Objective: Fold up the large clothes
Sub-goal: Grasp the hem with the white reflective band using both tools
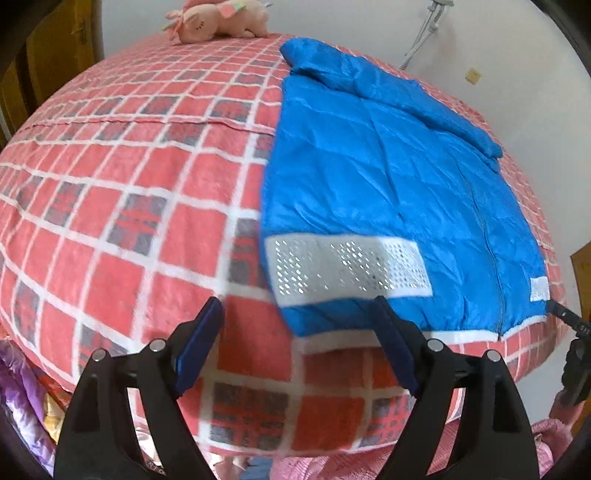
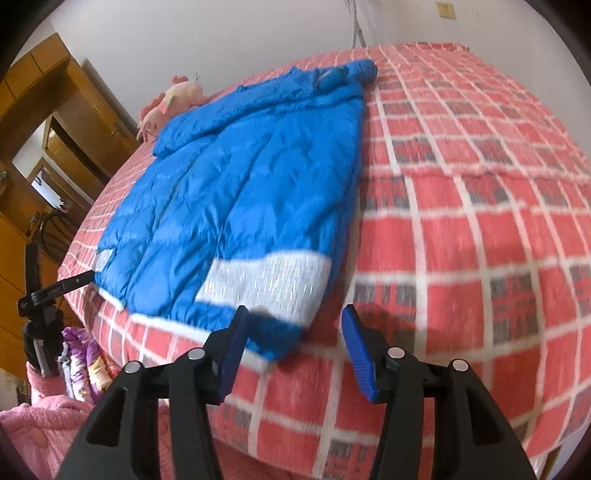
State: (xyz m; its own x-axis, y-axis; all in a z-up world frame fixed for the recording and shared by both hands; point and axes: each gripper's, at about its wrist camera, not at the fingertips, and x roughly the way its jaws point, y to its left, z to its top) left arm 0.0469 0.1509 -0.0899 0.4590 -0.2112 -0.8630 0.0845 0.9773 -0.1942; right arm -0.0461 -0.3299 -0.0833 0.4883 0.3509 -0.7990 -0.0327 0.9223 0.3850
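Note:
A blue puffer jacket (image 1: 388, 184) with a white reflective band near its hem lies flat on a red checked bed, one sleeve folded across its top. It also shows in the right wrist view (image 2: 240, 184). My left gripper (image 1: 299, 314) is open and empty, hovering just in front of the jacket's hem corner. My right gripper (image 2: 295, 321) is open and empty, its left finger just over the hem corner near the white band.
The red checked blanket (image 1: 129, 184) covers the bed. A pink plush toy (image 1: 218, 20) lies at the far end by the wall. A black stand (image 2: 37, 295) and piled bedding (image 2: 81, 365) sit beside the bed. A wooden door (image 2: 74, 122) is at the left.

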